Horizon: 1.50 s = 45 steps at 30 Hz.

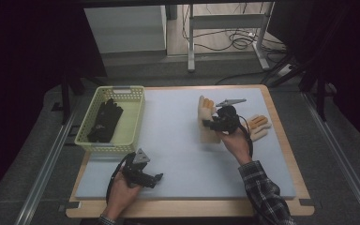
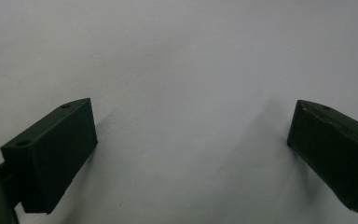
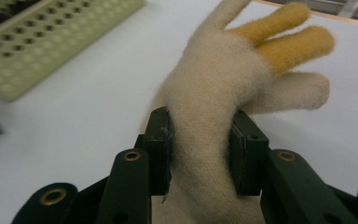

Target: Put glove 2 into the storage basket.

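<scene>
On the pale mat (image 1: 178, 154), right tongs (image 3: 200, 140) pinch a cream glove (image 3: 214, 93); left tongs (image 2: 191, 140) spread wide.

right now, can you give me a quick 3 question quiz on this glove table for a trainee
1. True or false: the right claw is shut on a cream glove.
2. What lies in the yellow basket? A) black gloves B) a cream glove C) nothing
3. Fill in: the left claw's jaws stand ____ over the bare mat.

Key: 1 true; 2 A, the black gloves; 3 open. A second cream glove lies beside the right hand.
</scene>
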Available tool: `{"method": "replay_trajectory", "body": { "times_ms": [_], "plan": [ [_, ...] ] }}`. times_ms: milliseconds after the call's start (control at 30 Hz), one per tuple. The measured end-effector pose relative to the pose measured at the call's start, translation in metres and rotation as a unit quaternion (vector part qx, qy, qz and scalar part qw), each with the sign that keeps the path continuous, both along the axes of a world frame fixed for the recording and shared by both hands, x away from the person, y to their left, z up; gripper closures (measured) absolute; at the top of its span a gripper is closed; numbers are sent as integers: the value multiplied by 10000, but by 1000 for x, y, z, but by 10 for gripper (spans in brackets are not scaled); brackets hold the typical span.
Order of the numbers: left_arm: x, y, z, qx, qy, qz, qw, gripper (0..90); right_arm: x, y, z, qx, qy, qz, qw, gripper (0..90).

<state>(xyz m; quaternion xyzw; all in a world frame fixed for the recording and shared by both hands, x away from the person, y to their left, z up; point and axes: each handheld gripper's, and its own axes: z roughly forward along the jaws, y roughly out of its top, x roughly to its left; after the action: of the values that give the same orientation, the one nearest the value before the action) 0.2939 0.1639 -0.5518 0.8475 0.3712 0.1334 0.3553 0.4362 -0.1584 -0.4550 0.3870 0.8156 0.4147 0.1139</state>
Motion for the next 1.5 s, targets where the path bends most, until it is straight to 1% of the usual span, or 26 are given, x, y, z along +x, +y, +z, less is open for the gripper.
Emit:
{"method": "replay_trajectory", "body": {
  "times_ms": [33, 67, 100, 133, 267, 333, 400, 467, 533, 567, 600, 633, 667, 700, 767, 800, 867, 900, 1033, 1133, 1167, 1200, 1267, 1333, 1433, 1500],
  "plan": [
    [0, 0, 0, 0, 0, 0, 10000, 17, -7, 2, 2, 18, -4, 54, 10000, 632],
    [0, 0, 0, 0, 0, 0, 10000, 17, -7, 2, 2, 18, -4, 54, 10000, 632],
    [0, 0, 0, -10, -1, 9, 10000, 17, -22, 6, 3, 35, -2, 136, 9999, 628],
    [0, 0, 0, -2, -8, 4, 10000, 17, -30, 8, 3, 9, -5, 189, 9998, 626],
    [0, 0, 0, 1, -9, 3, 10000, 17, -56, 19, -9, -80, 7, 286, 9996, 594],
    [0, 0, 0, -8, -2, 9, 10000, 17, -67, 25, -20, -161, 1, 261, 9995, 529],
    [0, 0, 0, -7, -1, 7, 10000, 17, -74, 28, -30, -182, 62, 280, 9994, 411],
    [0, 0, 0, -1, -7, 3, 10000, 17, -78, 26, -33, -181, 45, 276, 9994, 359],
    [0, 0, 0, -3, -7, 3, 10000, 17, -78, 22, -31, -175, -8, 241, 9996, 354],
    [0, 0, 0, -7, -2, 5, 10000, 17, -77, 10, -26, -182, -136, 92, 9997, 360],
    [0, 0, 0, -7, -2, 6, 10000, 17, -76, 6, -25, -150, -141, 38, 9998, 371],
    [0, 0, 0, -4, -6, 5, 10000, 17, -76, 0, -25, -128, -115, -8, 9999, 422],
    [0, 0, 0, -4, -6, 5, 10000, 17, -76, 0, -25, -128, -115, -8, 9999, 422],
    [0, 0, 0, 0, -9, 2, 10000, 17, -76, -6, -25, -117, -76, -22, 9999, 465],
    [0, 0, 0, -10, 0, 8, 10000, 17, -79, -16, -34, -303, -88, -18, 9995, 599],
    [0, 0, 0, -10, 0, 8, 10000, 17, -80, -18, -38, -380, -77, 1, 9992, 619],
    [0, 0, 0, -9, -1, 8, 10000, 17, -82, -19, -43, -440, -58, -16, 9990, 642],
    [0, 0, 0, -8, -1, 8, 10000, 17, -84, -20, -54, -481, -3, 11, 9988, 668],
    [0, 0, 0, -8, -1, 7, 10000, 17, -88, -18, -65, -475, 51, 103, 9988, 693],
    [0, 0, 0, -7, -5, 7, 10000, 17, -96, -11, -70, -411, 91, 285, 9987, 708],
    [0, 0, 0, -8, -4, 7, 10000, 17, -102, -4, -71, -483, 131, 500, 9975, 706],
    [0, 0, 0, -8, -4, 7, 10000, 17, -102, -4, -71, -483, 131, 500, 9975, 706],
    [0, 0, 0, -8, -1, 7, 10000, 17, -104, 0, -66, -640, -85, 551, 9964, 699],
    [0, 0, 0, -7, -1, 8, 10000, 17, -95, -2, -59, -567, -181, 376, 9975, 698],
    [0, 0, 0, -10, 0, 8, 10000, 17, -71, -4, -54, -552, -278, 48, 9981, 695],
    [0, 0, 0, -9, -3, 8, 10000, 17, -53, -2, -55, -366, -191, -85, 9991, 667]
  ]
}}
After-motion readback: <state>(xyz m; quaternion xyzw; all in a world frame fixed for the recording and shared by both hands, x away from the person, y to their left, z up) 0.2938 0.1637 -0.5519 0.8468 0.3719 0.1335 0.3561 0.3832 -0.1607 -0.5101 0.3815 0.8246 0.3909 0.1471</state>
